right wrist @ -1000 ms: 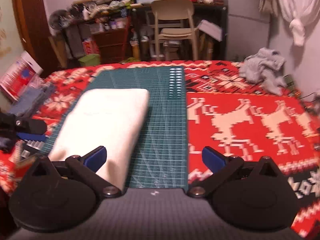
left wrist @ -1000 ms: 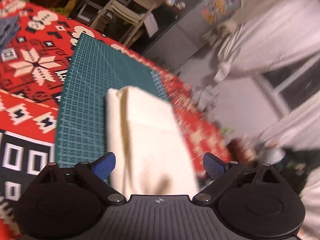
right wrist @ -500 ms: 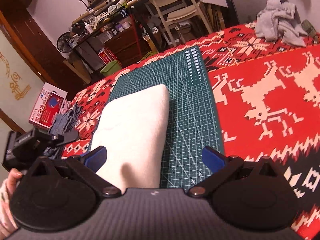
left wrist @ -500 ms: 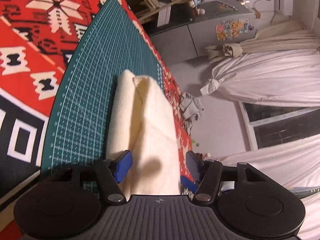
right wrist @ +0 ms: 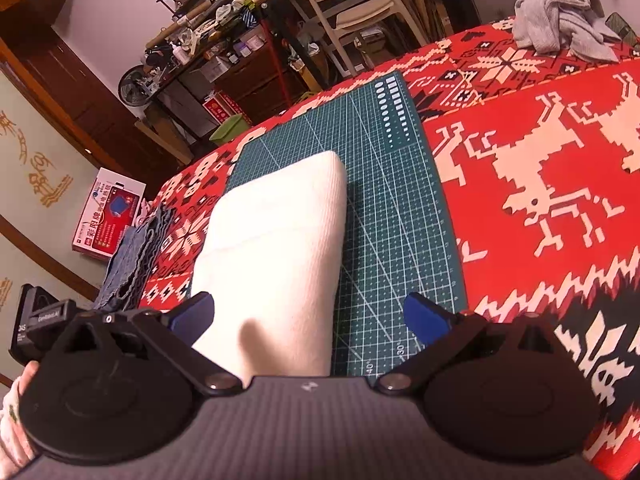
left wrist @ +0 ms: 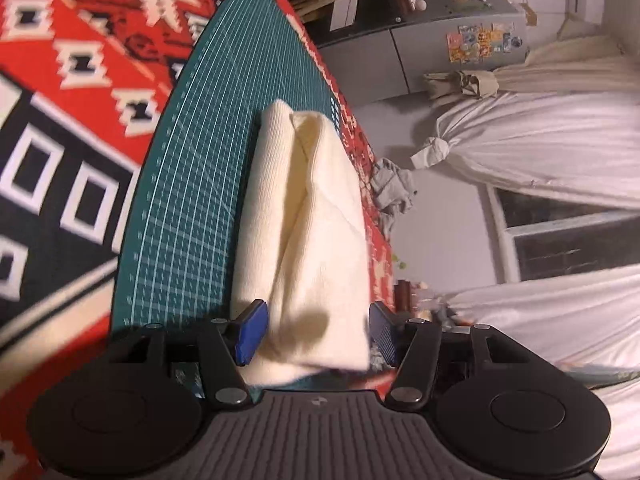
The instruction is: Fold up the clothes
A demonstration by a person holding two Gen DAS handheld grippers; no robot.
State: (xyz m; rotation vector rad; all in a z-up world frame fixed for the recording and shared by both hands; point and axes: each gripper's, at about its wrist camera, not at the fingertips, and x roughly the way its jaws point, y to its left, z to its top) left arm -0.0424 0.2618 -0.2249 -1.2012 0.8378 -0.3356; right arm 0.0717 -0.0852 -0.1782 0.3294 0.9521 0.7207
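On the green cutting mat, folded cream cloth lies flat, its near end between the open left gripper, right gripper open just above it.

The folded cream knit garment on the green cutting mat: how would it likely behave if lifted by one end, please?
The folded cream knit garment would probably sag and unfold, since its soft layers already gape apart. It looks light, and should grip rather than slip on the green cutting mat.

- Left gripper: blue-padded fingers partly spread, one on each side of a gap, camera rolled sideways.
- Right gripper: fingers spread wide, held level.
- A hand shows at the right view's lower left edge.
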